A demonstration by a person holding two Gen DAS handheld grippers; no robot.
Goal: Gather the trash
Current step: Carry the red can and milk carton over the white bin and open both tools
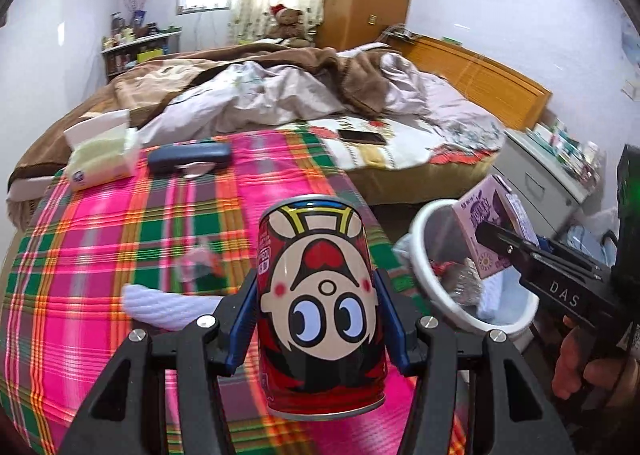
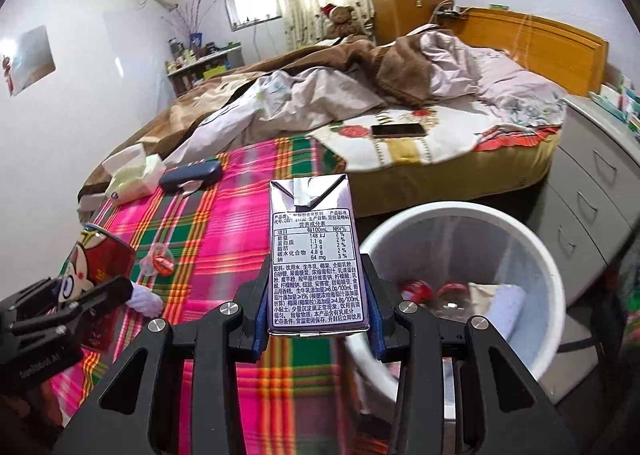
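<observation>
Two grippers, both loaded. Left wrist view: left gripper [image 1: 318,319] clamps a red cartoon can [image 1: 320,307], print upside down, held above the plaid cloth [image 1: 120,239]. A clear wrapper [image 1: 198,261] and white crumpled tissue [image 1: 160,305] lie on the cloth just left of its fingers. White trash bin [image 1: 440,287] sits to its right, right gripper [image 1: 500,245] with the purple carton [image 1: 492,227] over the rim. Right wrist view: right gripper [image 2: 318,295] pinches the carton [image 2: 316,259] upright, label facing the camera; bin [image 2: 520,239] directly right of the fingers, trash already inside. Left gripper [image 2: 86,295] with the can [image 2: 96,259] is off to the left.
</observation>
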